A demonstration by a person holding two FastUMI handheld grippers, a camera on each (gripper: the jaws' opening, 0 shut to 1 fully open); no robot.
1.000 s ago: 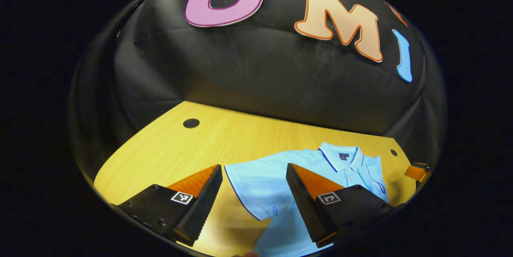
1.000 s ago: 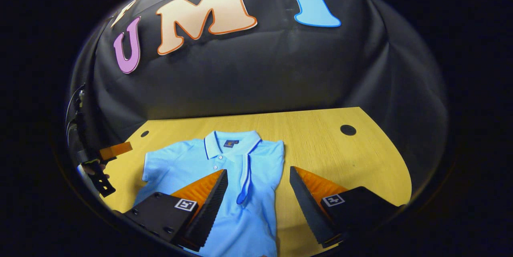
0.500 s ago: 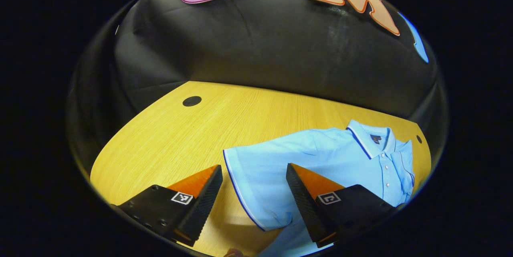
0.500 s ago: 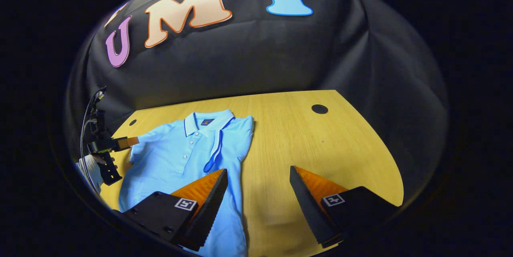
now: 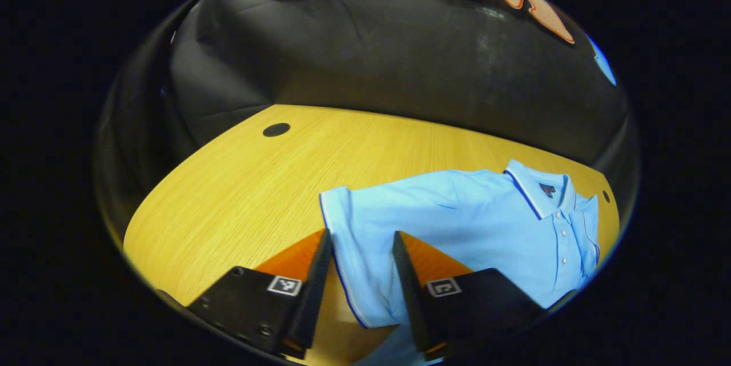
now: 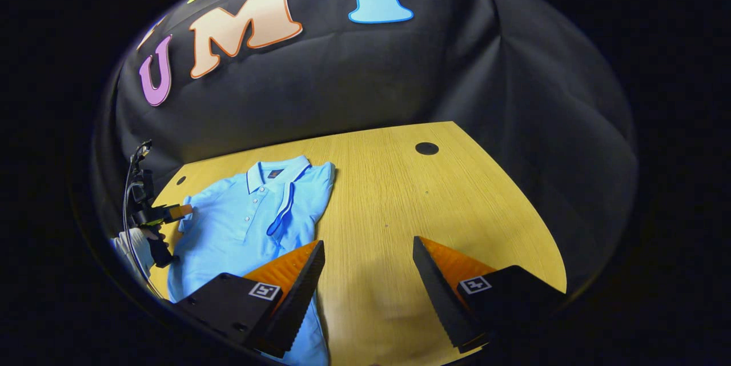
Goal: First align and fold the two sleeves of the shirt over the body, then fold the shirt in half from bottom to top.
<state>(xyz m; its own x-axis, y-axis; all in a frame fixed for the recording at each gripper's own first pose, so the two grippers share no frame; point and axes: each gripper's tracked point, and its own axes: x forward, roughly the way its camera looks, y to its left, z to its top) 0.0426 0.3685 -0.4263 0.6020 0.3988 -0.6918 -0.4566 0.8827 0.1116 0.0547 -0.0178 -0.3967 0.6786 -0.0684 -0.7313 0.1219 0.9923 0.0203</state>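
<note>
Sleeve (image 5: 357, 252) of the blue shirt (image 5: 485, 229) sits between the narrowed fingers of my left gripper (image 5: 358, 240); contact unclear. My right gripper (image 6: 368, 249) stays wide open over the table (image 6: 434, 200), holding nothing.

You get bright, even light from above on the wooden table (image 5: 240, 183) and the light blue shirt (image 5: 457, 223); both read crisp, with wood grain and shirt buttons sharp. The cloth wall (image 6: 365, 80) behind stays dim, its folds catching a faint sheen. Soft shadows pool on the table just beside the right gripper (image 6: 368, 246) and under the left gripper (image 5: 358, 234). Fisheye bending curves the table's far edge, and sharpness drops toward the rim. No glare, no motion blur.
</note>
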